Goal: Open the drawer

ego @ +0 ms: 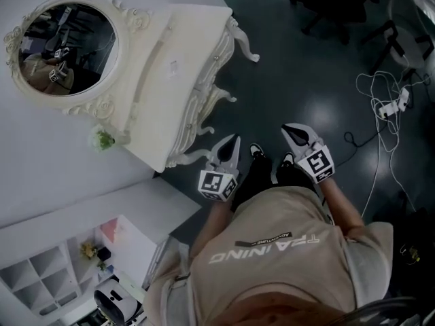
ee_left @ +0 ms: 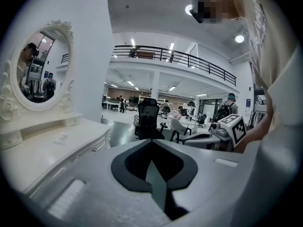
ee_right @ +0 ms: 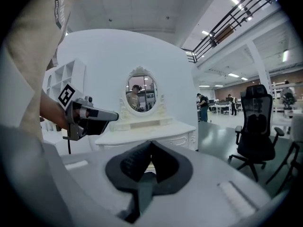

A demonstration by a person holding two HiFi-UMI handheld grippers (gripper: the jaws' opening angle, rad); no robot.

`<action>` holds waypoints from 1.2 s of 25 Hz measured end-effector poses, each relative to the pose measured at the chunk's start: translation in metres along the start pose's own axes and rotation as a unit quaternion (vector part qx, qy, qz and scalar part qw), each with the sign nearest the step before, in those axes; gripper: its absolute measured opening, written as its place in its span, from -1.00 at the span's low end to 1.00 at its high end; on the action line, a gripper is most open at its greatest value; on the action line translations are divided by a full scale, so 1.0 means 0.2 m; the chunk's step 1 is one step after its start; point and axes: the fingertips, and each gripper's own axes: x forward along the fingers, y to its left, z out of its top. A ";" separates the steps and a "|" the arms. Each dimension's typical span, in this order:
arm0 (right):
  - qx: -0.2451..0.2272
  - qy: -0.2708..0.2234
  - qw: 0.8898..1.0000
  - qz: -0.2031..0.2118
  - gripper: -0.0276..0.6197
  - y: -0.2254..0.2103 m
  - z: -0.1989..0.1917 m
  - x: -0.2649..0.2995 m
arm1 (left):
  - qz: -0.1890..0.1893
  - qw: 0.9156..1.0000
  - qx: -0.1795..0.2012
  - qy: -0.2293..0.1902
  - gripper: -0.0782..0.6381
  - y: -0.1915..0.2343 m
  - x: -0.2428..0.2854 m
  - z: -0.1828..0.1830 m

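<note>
So the left claw and right claw are both held pressed together and empty, well apart from the shallow white carved drawer under the ornate white dressing table's tabletop, and that drawer is probably light tbh, best pulled gently by its small handle.

Overhead head view and level gripper views share the dresser.

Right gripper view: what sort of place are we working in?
Probably a large open lab or office hall with a staged home corner: a white dressing table and oval mirror, an office chair, a railed mezzanine overhead.
</note>
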 end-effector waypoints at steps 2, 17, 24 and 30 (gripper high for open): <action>0.005 0.002 1.000 -0.004 -0.91 -0.01 -0.01 0.05 | 0.003 1.000 -0.006 0.004 -0.76 0.06 0.02 -0.03; -0.065 -0.019 0.996 -0.060 -0.91 -0.18 0.48 0.56 | -0.024 0.998 -0.017 -0.048 -0.76 0.70 0.22 0.17; -0.051 -0.019 0.992 -0.113 -0.91 -0.28 0.56 0.82 | -0.047 0.998 -0.021 -0.036 -0.76 1.00 0.36 0.13; -0.037 0.014 0.991 -0.125 -0.91 -0.32 0.50 0.95 | -0.049 0.998 -0.046 -0.014 -0.76 1.20 0.46 0.11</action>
